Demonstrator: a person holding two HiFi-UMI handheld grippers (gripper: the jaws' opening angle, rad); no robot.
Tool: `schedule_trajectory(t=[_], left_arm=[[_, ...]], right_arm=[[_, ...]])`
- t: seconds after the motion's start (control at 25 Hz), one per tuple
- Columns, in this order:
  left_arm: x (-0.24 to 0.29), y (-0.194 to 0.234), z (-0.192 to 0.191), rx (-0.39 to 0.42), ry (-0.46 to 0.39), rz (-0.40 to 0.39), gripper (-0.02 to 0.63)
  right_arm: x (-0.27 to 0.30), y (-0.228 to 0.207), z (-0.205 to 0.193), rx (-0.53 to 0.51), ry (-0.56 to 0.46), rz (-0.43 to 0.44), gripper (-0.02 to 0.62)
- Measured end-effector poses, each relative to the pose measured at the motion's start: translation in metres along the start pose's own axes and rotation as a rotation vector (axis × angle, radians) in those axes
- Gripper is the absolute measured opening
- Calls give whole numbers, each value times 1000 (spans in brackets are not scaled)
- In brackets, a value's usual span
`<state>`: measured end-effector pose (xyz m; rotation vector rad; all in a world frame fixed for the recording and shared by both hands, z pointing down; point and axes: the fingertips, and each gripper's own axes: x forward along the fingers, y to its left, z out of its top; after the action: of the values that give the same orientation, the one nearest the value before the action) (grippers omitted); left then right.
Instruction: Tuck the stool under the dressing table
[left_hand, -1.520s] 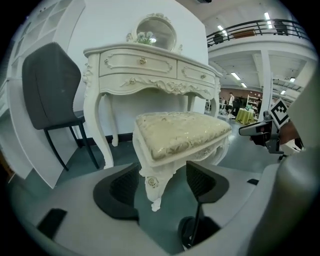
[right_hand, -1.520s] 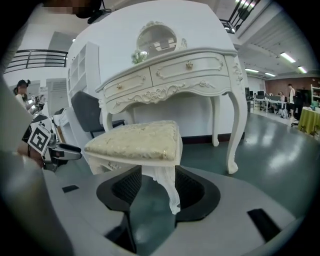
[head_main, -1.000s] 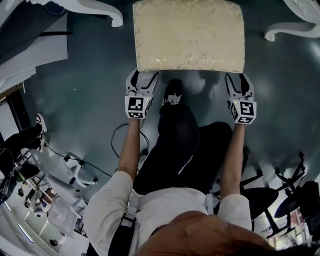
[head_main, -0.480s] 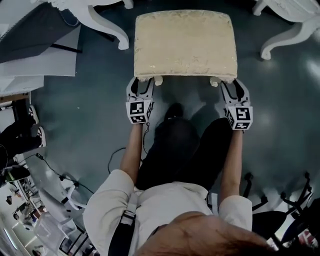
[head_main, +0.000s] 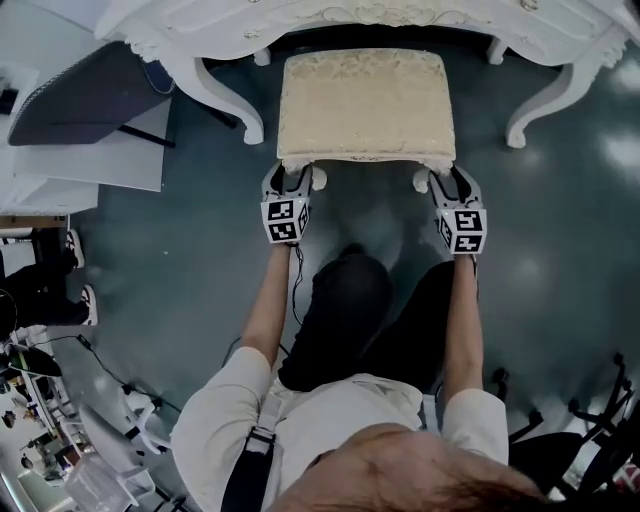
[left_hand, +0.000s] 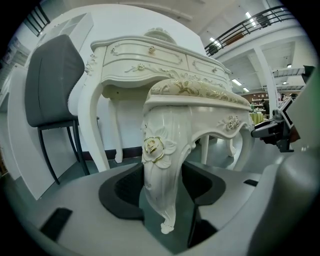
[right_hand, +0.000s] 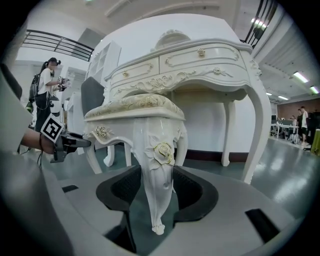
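Our left gripper's (left_hand: 162, 192) dark pads (left_hand: 125, 192) pressed on both sides of the near-left leg (left_hand: 160, 150), just under its carved rose. The jaws had just been closing, and the leg stood upright between them. The right gripper (right_hand: 157, 192) was the same on the near-right leg (right_hand: 159, 150) – jaws just closing, pads against the white wood. From the head view we held both grippers at the near corners of the stool (head_main: 365, 105), arms stretched forward. Its cream seat sat between the two curved front legs of the dressing table (head_main: 200, 25) – far edge at the table's front, most of the seat out on our side. Everything stood on the dark glossy floor (head_main: 180, 230), and a grey chair (left_hand: 52, 85) stood to the table's left.
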<state>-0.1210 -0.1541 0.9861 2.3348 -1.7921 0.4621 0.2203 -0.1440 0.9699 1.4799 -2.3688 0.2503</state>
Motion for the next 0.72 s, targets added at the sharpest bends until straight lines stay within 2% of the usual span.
schedule_trajectory(t=[0.72], left_arm=[[104, 31, 36, 4, -24, -5, 256]], right_arm=[[91, -46, 35, 6, 21, -25, 225]])
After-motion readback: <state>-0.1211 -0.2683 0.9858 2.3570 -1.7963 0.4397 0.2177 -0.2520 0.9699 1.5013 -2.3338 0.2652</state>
